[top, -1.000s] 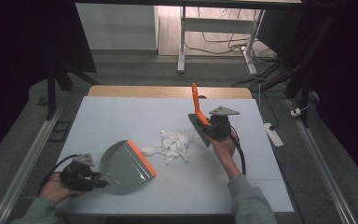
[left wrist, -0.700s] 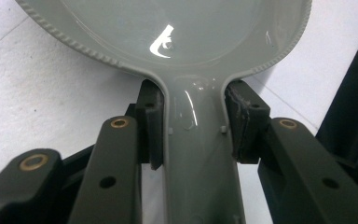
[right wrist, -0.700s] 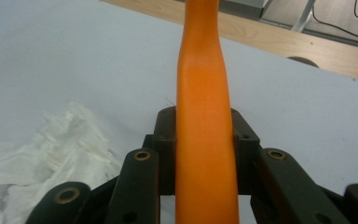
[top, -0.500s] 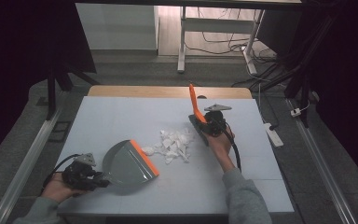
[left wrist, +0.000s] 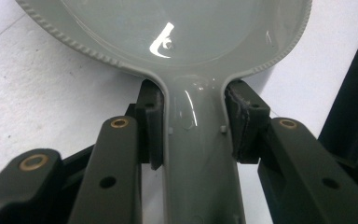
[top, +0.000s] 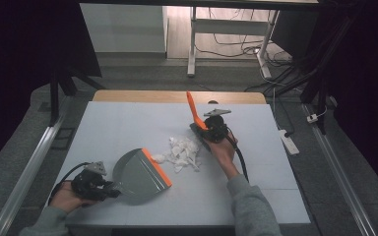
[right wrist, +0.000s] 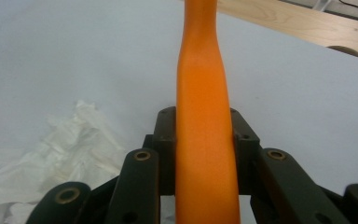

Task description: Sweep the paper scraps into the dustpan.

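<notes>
A grey dustpan (top: pixel 137 176) with an orange lip lies flat on the white table at the front left. My left gripper (top: pixel 110 189) is shut on its handle (left wrist: pixel 198 154), one pad on each side, with the pan (left wrist: pixel 182 28) just ahead. A pile of white paper scraps (top: pixel 183 151) lies just right of the pan's lip. Right of the pile, my right gripper (top: pixel 208 132) is shut on a brush's orange handle (top: pixel 193 109), which points up and away. In the right gripper view the handle (right wrist: pixel 204 93) runs between the jaws and the scraps (right wrist: pixel 70 144) lie at the lower left.
A wooden strip (top: pixel 177 96) borders the table's far edge. A white power strip (top: pixel 288 142) lies on the floor off the right side. Cables and desk legs (top: pixel 193 44) stand beyond the table. Bare table surface (top: pixel 128 128) stretches behind the dustpan.
My right gripper has carried the brush a little left, closer to the paper scraps. The dustpan and left gripper have stayed nearly still.
</notes>
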